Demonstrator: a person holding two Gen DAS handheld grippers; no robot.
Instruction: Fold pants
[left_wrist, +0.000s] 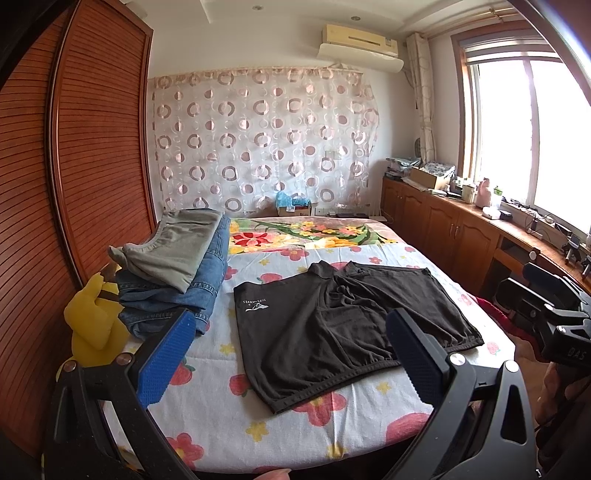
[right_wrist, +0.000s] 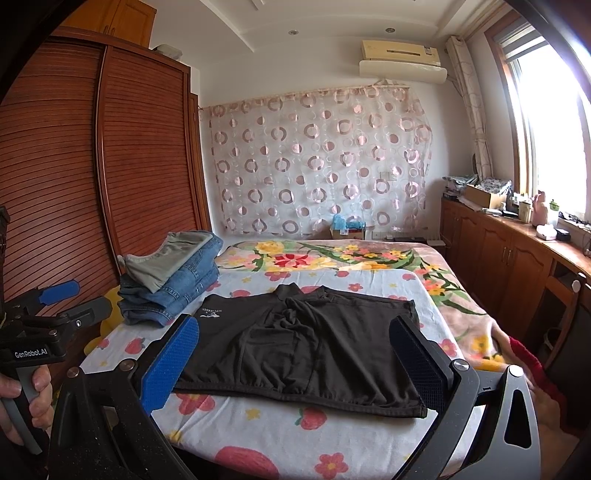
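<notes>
A pair of black shorts lies spread flat on the flowered bed sheet, waistband toward me, a white logo on one leg. It also shows in the right wrist view. My left gripper is open and empty, held above the near edge of the bed in front of the shorts. My right gripper is open and empty too, above the shorts' waistband. The left gripper shows at the left edge of the right wrist view, and the right one at the right edge of the left wrist view.
A stack of folded jeans with grey pants on top lies on the bed's left side, also in the right wrist view. A yellow plush toy sits beside it. A louvred wardrobe stands left, wooden cabinets right.
</notes>
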